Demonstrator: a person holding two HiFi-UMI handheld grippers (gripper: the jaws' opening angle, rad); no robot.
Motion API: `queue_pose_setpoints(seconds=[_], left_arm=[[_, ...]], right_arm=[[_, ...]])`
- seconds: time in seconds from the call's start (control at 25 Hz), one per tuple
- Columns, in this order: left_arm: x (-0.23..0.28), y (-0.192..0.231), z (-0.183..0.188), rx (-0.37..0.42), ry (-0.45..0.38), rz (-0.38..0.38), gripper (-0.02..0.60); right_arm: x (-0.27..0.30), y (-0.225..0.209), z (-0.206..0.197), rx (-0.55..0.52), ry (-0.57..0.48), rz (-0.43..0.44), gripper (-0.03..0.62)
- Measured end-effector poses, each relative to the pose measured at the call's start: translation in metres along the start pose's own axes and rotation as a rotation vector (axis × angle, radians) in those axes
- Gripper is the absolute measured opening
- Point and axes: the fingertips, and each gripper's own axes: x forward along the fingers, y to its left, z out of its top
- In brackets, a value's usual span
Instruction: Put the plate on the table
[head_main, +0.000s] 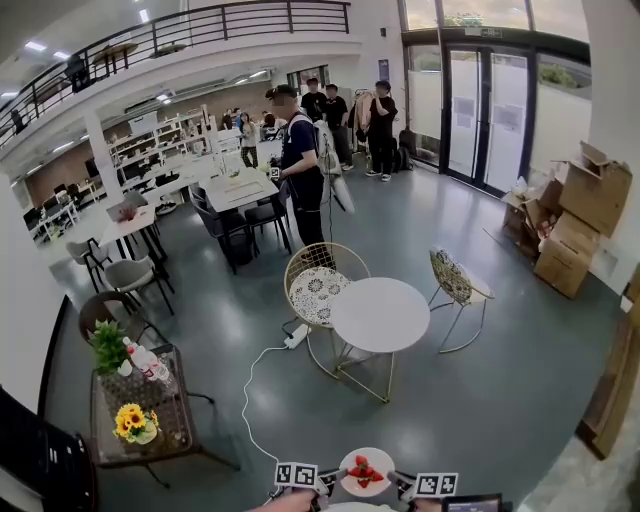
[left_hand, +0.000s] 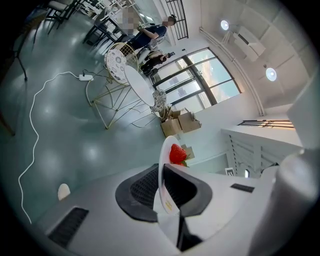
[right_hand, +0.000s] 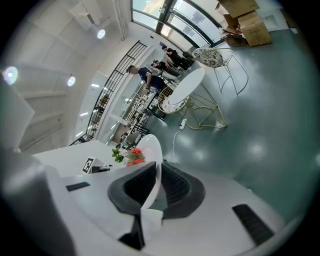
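A small white plate (head_main: 366, 472) carrying strawberries (head_main: 364, 470) is held low at the bottom centre of the head view, between my two grippers. My left gripper (head_main: 325, 483) is shut on the plate's left rim (left_hand: 162, 167), and a strawberry (left_hand: 177, 153) shows just past the jaws. On the opposite rim (right_hand: 152, 150) my right gripper (head_main: 400, 484) is shut as well, with strawberries (right_hand: 133, 156) beside it. The round white table (head_main: 380, 314) stands well ahead on gold wire legs; it also shows far off in both gripper views (left_hand: 139, 85) (right_hand: 187, 85).
Two gold wire chairs (head_main: 312, 280) (head_main: 455, 280) flank the table. A white power strip and cable (head_main: 296, 336) lie on the floor to its left. A dark side table with flowers (head_main: 135, 422) stands at the left, cardboard boxes (head_main: 575, 225) at the right, several people (head_main: 300, 160) behind.
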Motion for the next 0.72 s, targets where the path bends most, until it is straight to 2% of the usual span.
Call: queue_pose_setpoints(seconds=[0.72], left_arm=[[0.032,-0.012,-0.006,0.042,0.008,0.046,0.021]], right_arm=[[-0.019,-0.029,0.010,0.018,0.005,0.014,0.026]])
